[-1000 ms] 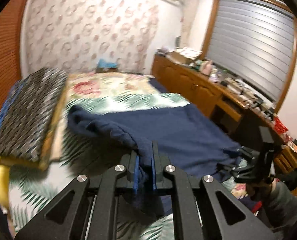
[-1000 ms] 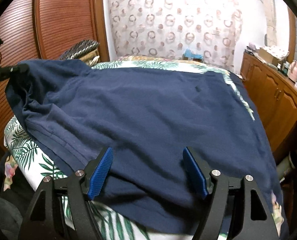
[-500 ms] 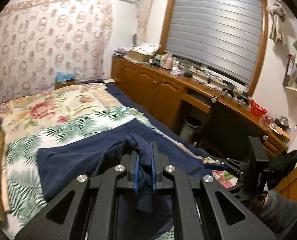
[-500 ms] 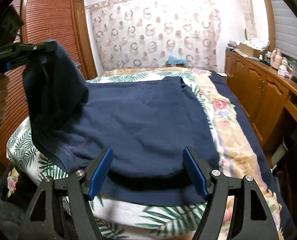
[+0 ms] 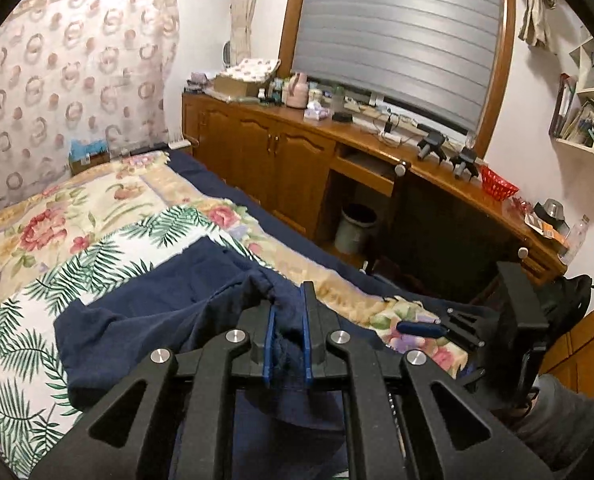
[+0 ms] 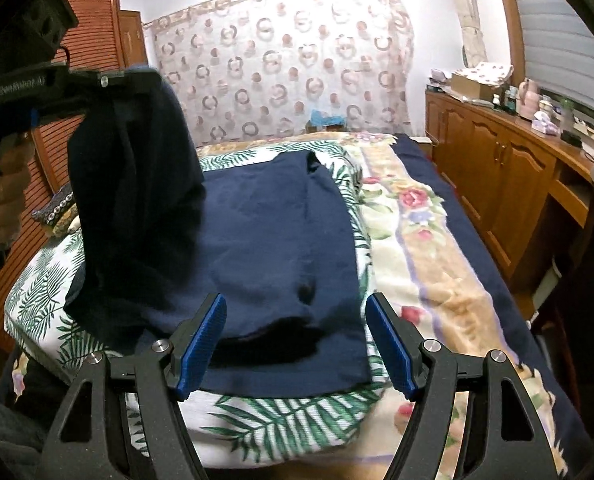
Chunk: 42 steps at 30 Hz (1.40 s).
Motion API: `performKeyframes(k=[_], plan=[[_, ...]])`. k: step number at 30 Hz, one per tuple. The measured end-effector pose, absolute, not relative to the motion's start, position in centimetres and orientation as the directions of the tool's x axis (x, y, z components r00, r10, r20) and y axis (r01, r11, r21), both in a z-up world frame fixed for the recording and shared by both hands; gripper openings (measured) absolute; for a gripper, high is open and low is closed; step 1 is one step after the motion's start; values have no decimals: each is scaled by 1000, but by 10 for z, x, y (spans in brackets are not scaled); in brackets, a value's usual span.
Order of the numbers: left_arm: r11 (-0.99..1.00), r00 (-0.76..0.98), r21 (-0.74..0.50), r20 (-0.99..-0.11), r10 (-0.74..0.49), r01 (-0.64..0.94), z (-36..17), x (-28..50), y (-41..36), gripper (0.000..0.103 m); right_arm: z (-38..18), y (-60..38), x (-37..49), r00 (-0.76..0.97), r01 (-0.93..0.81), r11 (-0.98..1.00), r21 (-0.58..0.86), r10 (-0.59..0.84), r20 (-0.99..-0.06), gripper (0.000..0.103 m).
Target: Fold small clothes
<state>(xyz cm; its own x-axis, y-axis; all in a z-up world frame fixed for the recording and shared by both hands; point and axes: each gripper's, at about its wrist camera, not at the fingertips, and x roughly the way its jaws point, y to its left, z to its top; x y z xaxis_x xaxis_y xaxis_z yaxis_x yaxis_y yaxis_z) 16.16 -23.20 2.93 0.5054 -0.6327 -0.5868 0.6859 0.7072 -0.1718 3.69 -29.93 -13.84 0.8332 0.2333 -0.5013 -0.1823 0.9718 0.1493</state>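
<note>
Navy blue knit garment (image 6: 273,240) lies spread on the near half of a bed, over a white sheet w/ green palm-leaf print (image 6: 297,412), mid-fold: its left side is lifted off the bed and hangs in a thick drape from the left gripper (image 5: 287,320), whose blue pads are clamped together on a bunched edge of the cloth. Right gripper (image 6: 295,344) hovers at the garment's near hem, jaws well apart, nothing between them; the hem sits just beyond the pads, not touching as far as can be told.

Step in hand, by the look of it: first lengthwise fold, left third being carried over toward the right. Next move likely calls for laying that flap flat across the middle w/ edges lined up, then letting go; the free right gripper could pin or smooth the near hem so the base layer doesn't drag.

Count: 1 garment, 2 grippers, 1 bed.

Farther off: floral blanket w/ pink roses (image 6: 413,216) along the right of the bed, a wooden cabinet run (image 5: 281,160) w/ cluttered top on the right wall, a curtain w/ ring pattern (image 6: 289,64) at the far end.
</note>
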Motion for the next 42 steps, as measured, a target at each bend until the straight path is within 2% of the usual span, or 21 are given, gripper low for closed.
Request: performKeyframes(k=[2,5,6,8,10,13,20,29,42], plan=[[708,508,-168,-585,-632,686,27,163,-232,13,-136,-302,39,832,-172,973,157,228,-505,75],[704,522,-155,-565,-639,693,30,163,-226,32,-133,-302,41,830,-158,975,158,218,-514,75],[709,536,-146,-555,-636,690,32,163,-223,46,-132,-301,43,830,-153,976,156,213,-516,75],[717,557,-130,-540,-631,685,34,165,-215,54,-129,-299,46,830,-146,978,152,205,-519,75],[725,570,-128,-532,-626,677,33,168,-203,68,-125,-295,48,831,-140,979,146,197,-521,75],[749,592,-125,-535,-603,650,24,178,-180,77,-116,-288,53,837,-132,983,130,181,-516,75],[822,622,-123,-595,-509,555,-18,207,-114,78,-96,-260,77,835,-179,979,100,205,-510,75],[882,670,-82,-619,-411,465,-56,228,-59,78,-84,-191,136,768,-337,936,101,336,-545,75],[900,694,-108,-600,-398,423,-73,237,-27,78,-88,-120,201,634,-514,857,49,417,-651,75]])
